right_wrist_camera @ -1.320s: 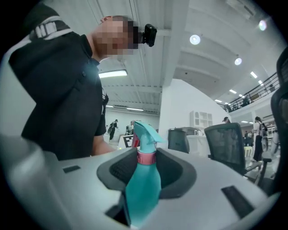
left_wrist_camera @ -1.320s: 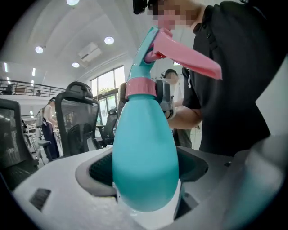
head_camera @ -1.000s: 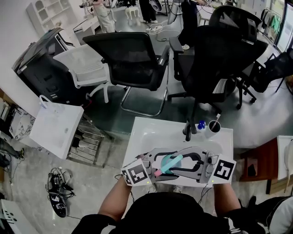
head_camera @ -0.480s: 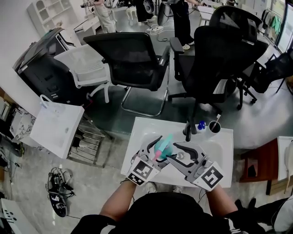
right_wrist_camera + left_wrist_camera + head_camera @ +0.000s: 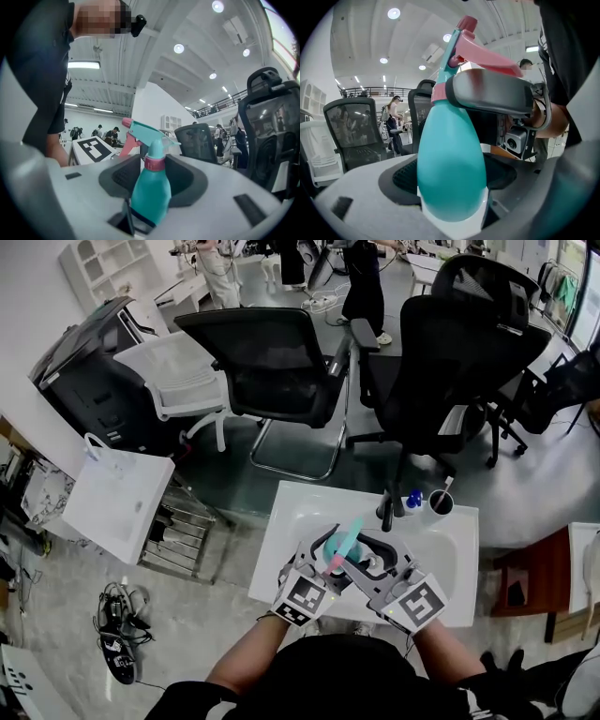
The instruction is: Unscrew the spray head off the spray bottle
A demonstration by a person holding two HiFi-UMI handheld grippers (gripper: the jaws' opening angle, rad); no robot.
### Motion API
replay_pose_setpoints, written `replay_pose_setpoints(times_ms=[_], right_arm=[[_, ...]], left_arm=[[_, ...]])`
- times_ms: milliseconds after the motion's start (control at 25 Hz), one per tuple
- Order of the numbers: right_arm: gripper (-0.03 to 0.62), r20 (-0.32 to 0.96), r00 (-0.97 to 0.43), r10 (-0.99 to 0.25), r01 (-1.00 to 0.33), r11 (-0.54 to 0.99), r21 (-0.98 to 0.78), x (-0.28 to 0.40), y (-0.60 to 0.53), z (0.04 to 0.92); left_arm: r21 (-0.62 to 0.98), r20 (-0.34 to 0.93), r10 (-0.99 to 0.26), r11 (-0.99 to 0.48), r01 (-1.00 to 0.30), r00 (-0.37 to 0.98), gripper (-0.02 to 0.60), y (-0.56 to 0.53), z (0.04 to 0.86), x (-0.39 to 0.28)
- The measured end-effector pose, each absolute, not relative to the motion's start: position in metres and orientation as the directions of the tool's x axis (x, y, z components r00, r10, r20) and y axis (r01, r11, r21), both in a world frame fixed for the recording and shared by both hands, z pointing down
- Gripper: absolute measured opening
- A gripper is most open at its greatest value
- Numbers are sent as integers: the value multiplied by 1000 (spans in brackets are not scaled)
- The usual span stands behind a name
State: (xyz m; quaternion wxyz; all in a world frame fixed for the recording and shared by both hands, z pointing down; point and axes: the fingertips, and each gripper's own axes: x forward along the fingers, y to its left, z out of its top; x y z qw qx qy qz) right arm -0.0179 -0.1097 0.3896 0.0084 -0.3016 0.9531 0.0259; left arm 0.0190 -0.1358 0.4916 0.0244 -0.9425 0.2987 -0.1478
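Note:
A teal spray bottle [image 5: 347,540] with a pink collar and pink trigger is held above the near part of the white table [image 5: 291,512]. My left gripper [image 5: 326,549] is shut on its round body [image 5: 450,159], which fills the left gripper view [image 5: 452,176]. Higher up, the spray head [image 5: 461,42] rises with one grey finger [image 5: 492,96] of the right gripper lying across the neck. My right gripper [image 5: 153,173] has just been opening. Its jaws stand on either side of the pink collar [image 5: 154,162] with a sliver of room at one side. It sits to the right of the bottle [image 5: 370,559].
At the table's far edge stand a black fitting [image 5: 385,510], a blue-capped item [image 5: 413,495] and a cup [image 5: 440,502]. Black office chairs [image 5: 272,362] [image 5: 450,352] stand beyond the table, with a white box [image 5: 117,502] on the floor to the left. People move about far back.
Both grippers have swung from pointing sideways at each other to pointing away from me, side by side. The bottle has gone from lying across to standing more upright between them.

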Motion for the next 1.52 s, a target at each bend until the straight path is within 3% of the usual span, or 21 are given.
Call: replay_pose_setpoints(times_ms=[280,520,1080,1360,1520], right_arm=[[138,-72,-810,-582,-585,810,36,-16,-108,384],[135,-36,-863,-505,-505,863,20,-20,-97,378],[135,52,-995,-88,-84,993,86,-19,-42,369],[135,91,-991,103,105,994,25,-17,-18,368],[137,103,-982,160,160,987,-3,-16,-14,369]], left_arm=[[-134,260,-565,-825,-550,783,399,-131,498,19],[-135,250,-511,-860,-492,823,399,-125,483,21],[-194,256,-130,-978,-81,958,399,-61,460,40],[-131,302,88,-983,133,949,399,-22,475,42],[-106,296,153,-976,192,943,399,-13,472,45]])
